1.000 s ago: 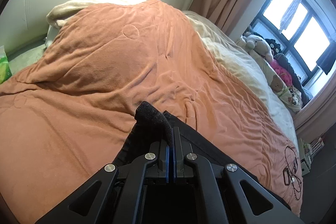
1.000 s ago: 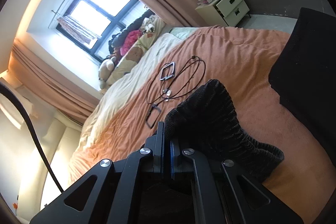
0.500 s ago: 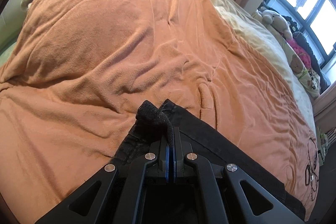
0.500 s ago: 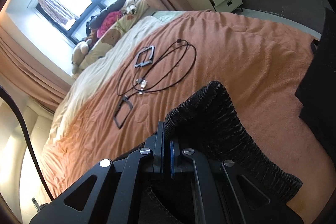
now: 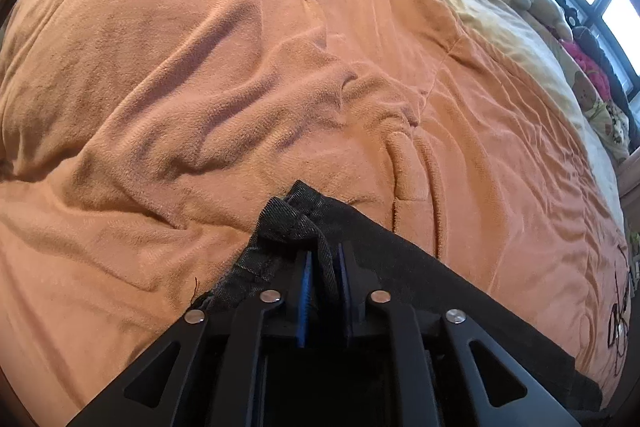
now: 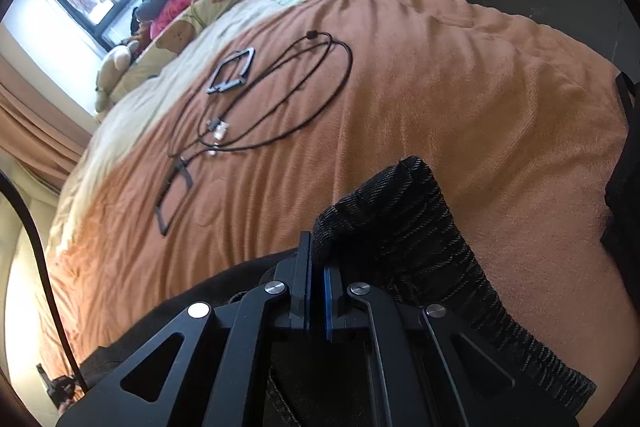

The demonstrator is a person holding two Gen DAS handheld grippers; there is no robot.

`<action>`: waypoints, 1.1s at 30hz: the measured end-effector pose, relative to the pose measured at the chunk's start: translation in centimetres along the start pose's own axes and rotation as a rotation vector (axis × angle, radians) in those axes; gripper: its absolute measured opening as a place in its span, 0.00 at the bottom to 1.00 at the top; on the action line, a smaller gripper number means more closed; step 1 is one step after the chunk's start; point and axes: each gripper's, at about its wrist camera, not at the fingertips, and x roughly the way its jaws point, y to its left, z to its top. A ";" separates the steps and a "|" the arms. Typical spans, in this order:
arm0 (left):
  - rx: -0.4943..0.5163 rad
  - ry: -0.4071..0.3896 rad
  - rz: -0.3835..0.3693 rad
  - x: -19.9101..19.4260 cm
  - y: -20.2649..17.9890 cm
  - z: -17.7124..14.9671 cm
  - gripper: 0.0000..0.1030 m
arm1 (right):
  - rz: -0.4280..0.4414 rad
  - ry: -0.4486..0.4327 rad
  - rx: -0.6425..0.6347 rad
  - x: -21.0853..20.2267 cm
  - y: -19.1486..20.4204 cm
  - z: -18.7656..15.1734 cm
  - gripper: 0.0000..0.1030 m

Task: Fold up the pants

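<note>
Left wrist: left gripper [image 5: 322,263] opening, pants [image 5: 400,255] corner loose between pads, laid on bed [image 5: 240,87]. Right gripper [image 6: 317,279] pinching ribbed waistband [image 6: 404,223], keeping fold taut.

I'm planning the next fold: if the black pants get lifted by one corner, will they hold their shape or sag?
Probably sag: the pants bunch and curl limply at the opening left tongs. The ribbed waistband looks thicker, so it may droop less. The fuzzy blanket likely drags on them.

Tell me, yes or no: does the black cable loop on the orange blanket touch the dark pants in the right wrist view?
No: the black cable loop lies apart from the dark pants, with bare orange blanket between.
</note>
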 end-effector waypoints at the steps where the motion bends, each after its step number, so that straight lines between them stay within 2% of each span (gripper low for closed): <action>1: 0.008 0.001 0.006 -0.1 -0.1 0.0 0.42 | 0.001 0.011 -0.005 0.1 0.4 0.0 0.05; 2: 0.020 -0.007 0.013 -0.5 -0.1 -0.1 0.67 | 0.003 0.014 -0.011 0.1 0.6 0.1 0.09; 3: 0.031 -0.025 0.013 -0.9 -0.1 -0.1 0.82 | 0.017 0.015 -0.022 -0.2 0.8 0.1 0.12; 6: 0.067 -0.084 0.013 -2.9 0.1 -0.2 0.88 | 0.053 0.002 -0.058 -1.5 1.3 -0.1 0.37; 7: 0.068 -0.080 0.009 -3.2 0.3 -0.2 0.88 | 0.059 -0.006 -0.067 -1.9 1.1 -0.2 0.59; 8: 0.068 -0.072 0.002 -3.6 0.6 -0.4 0.88 | 0.063 -0.020 -0.079 -2.7 0.7 -0.7 0.73; 11: 0.086 -0.073 -0.004 -5.0 1.2 -1.0 0.88 | 0.111 -0.029 -0.110 -4.8 0.8 -1.4 0.75; 18: 0.113 -0.085 -0.034 -8.9 2.8 -3.5 0.88 | 0.104 -0.024 -0.182 -8.9 -0.4 -3.8 0.75; 25: 0.115 -0.086 -0.072 -12.6 5.2 -6.7 0.88 | 0.126 -0.013 -0.199 -12.9 -2.0 -5.9 0.75; 33: 0.085 -0.056 -0.108 -14.9 8.2 -10.8 0.69 | 0.151 -0.017 -0.186 -16.7 -4.9 -8.6 0.75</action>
